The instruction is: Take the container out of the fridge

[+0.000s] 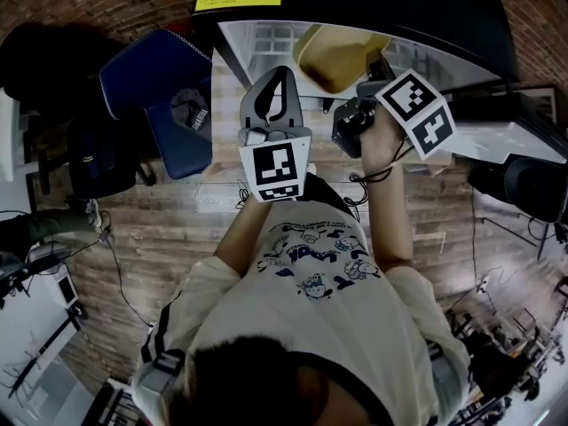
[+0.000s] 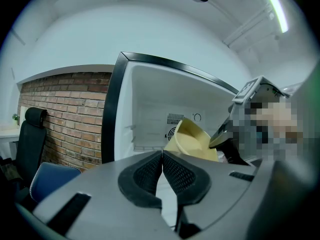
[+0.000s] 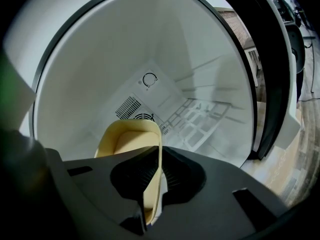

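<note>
Grey left gripper [image 1: 280,78] [image 2: 162,154] raised almost level before the open fridge [image 1: 257,38] [image 2: 145,114] [image 3: 125,59], pads clenched together on nothing. To its right, right gripper [image 1: 359,89] [image 3: 159,159] tilted down toward the fridge mouth, hand [image 1: 380,138] behind the marker cube, jaws clamped on one thin wall of the yellow container [image 1: 333,56] [image 2: 192,139] [image 3: 127,136]. Container tipped on edge at the fridge opening.

Left of the fridge: blue padded chair [image 1: 151,82] [image 2: 47,176], red brick wall [image 2: 60,114]. Wood-plank floor [image 1: 177,229] in front of the fridge.

Fridge liner smooth white plastic, black frame. Round vent grille [image 2: 173,120] [image 3: 129,108] on the fridge's back wall, white grid shelf [image 3: 200,119] to the right. Container matte, round-cornered.
</note>
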Demonstrator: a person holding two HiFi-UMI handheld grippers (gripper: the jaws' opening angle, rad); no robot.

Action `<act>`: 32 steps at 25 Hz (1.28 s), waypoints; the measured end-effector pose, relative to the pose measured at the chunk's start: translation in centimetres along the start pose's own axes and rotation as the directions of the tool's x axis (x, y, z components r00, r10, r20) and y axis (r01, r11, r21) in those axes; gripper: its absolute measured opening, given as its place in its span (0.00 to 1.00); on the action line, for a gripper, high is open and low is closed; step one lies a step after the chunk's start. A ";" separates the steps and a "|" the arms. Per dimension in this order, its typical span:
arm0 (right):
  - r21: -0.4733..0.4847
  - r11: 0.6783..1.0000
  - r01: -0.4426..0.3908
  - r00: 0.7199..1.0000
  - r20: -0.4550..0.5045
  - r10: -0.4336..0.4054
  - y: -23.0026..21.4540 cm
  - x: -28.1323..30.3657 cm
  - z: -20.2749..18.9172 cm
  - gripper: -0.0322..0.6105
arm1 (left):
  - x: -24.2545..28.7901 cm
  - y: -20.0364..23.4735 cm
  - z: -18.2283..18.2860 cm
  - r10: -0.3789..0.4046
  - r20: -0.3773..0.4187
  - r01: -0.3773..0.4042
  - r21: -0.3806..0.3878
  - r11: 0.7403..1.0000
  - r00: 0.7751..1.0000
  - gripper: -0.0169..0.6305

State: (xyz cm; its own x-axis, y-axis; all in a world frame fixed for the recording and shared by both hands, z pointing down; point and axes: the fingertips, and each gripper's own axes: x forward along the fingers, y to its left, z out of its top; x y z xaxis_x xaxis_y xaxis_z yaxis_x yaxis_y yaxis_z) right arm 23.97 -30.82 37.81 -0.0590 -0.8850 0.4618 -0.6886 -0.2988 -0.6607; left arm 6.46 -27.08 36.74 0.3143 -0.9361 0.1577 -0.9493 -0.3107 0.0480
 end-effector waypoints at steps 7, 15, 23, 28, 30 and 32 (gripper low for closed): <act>-0.057 0.998 -0.026 0.999 0.028 0.027 0.3 -0.5 0.0 0.11 | -0.3 0.5 -0.2 0.010 -0.001 -0.010 -0.008 1.000 1.000 0.05; -0.054 0.997 -0.045 0.998 0.032 0.047 0.3 -1.1 0.0 0.11 | -0.5 0.5 -0.1 0.013 0.003 -0.013 -0.009 1.000 1.000 0.05; 0.020 0.999 -0.036 0.997 0.075 0.035 0.3 -0.9 1.1 0.11 | -0.9 0.4 0.1 0.008 0.008 -0.008 -0.010 1.000 1.000 0.05; 0.010 1.000 -0.018 0.995 0.096 0.017 0.4 -0.8 1.5 0.11 | -0.3 -1.2 -0.4 -0.055 -0.014 0.055 -0.023 0.998 0.998 0.05; 0.005 1.000 -0.013 0.995 0.096 0.012 0.3 -0.7 1.5 0.11 | 0.2 -2.1 -1.0 -0.094 -0.037 0.092 -0.048 0.995 0.995 0.05; 0.005 1.000 -0.013 0.996 0.091 0.012 0.3 -0.5 1.5 0.11 | 0.7 -2.7 -1.5 -0.125 -0.057 0.120 -0.085 0.989 0.991 0.05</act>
State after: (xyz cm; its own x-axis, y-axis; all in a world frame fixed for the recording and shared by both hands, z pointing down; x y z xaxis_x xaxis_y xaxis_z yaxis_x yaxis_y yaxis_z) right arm 24.83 -30.98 36.48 -0.0012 -0.9175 0.3977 -0.6838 -0.2894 -0.6698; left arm 9.24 -26.64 38.15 0.4294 -0.8791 0.2069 -0.9018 -0.4052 0.1502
